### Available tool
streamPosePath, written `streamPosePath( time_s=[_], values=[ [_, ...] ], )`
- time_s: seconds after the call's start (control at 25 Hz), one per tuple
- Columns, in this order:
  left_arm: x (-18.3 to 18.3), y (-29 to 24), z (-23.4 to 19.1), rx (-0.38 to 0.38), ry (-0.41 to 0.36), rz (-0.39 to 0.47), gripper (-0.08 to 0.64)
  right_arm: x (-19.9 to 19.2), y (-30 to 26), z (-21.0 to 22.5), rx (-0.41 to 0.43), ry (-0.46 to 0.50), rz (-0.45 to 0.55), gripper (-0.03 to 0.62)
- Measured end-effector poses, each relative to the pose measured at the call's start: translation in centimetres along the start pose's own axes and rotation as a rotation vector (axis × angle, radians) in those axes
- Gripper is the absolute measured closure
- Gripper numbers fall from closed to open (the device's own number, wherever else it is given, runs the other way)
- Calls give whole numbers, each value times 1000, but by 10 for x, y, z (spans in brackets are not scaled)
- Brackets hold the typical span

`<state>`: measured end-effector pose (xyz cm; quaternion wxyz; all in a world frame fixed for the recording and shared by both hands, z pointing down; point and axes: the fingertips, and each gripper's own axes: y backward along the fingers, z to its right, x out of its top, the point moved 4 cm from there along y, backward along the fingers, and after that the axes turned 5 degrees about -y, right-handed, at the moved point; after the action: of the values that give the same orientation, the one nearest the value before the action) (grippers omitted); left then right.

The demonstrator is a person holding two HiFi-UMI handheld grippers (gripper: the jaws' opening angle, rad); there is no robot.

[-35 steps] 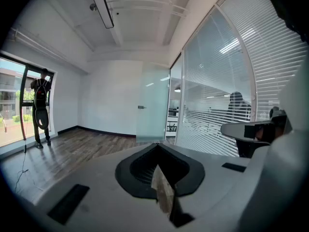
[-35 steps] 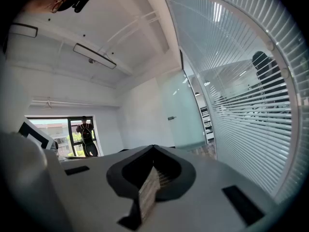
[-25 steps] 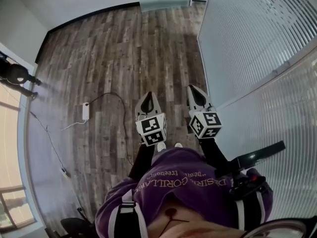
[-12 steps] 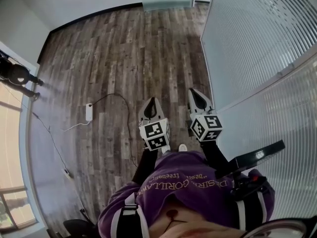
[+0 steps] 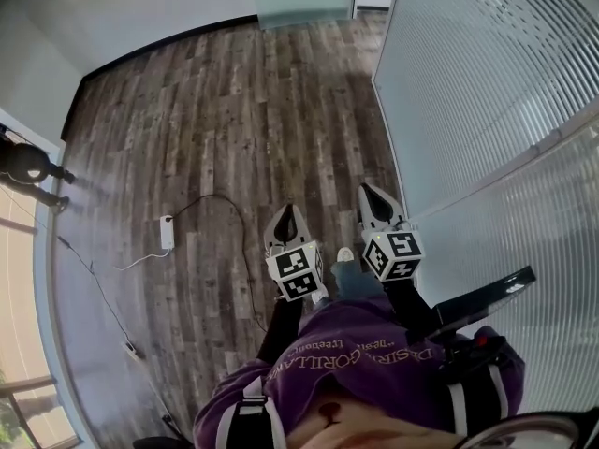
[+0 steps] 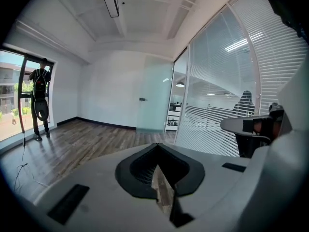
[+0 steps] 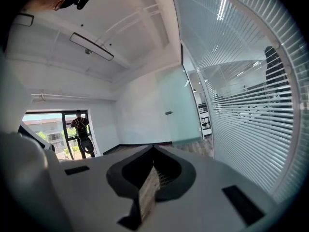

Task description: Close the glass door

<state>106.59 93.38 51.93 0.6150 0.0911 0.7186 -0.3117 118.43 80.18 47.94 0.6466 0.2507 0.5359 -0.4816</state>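
The frosted glass door (image 6: 154,98) stands far off at the end of the room, with a small dark handle (image 6: 143,99) on its left edge. The right gripper view shows the same door (image 7: 182,111) beside the slatted glass wall. My left gripper (image 5: 285,213) and my right gripper (image 5: 369,193) are held side by side in front of my chest over the wood floor. Both point toward the door and are well short of it. The jaws of each are closed tip to tip, the left gripper (image 6: 157,147) and the right gripper (image 7: 153,148) alike, with nothing between them.
A glass wall with horizontal blinds (image 5: 487,92) runs close along my right. A white power strip (image 5: 168,231) and its black cable lie on the floor to the left. A person (image 6: 39,98) stands at the window on the far left. A black bar (image 5: 479,298) sticks out near my right side.
Both grippers have sunk slightly in the head view and stay shut. The floor and the power strip have slid toward me.
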Motion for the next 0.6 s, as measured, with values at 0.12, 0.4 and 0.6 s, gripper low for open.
streamPosePath(
  time_s=[0.12, 0.4, 0.6],
  values=[
    [9, -22, -4, 12, 3, 4, 558, 8, -23, 10, 2, -4, -1, 595],
    [46, -94, -9, 53, 23, 26, 558, 41, -104, 31, 83, 19, -4, 595],
    [80, -142, -11, 93, 17, 51, 558, 70, -157, 51, 130, 44, -13, 595]
  ],
)
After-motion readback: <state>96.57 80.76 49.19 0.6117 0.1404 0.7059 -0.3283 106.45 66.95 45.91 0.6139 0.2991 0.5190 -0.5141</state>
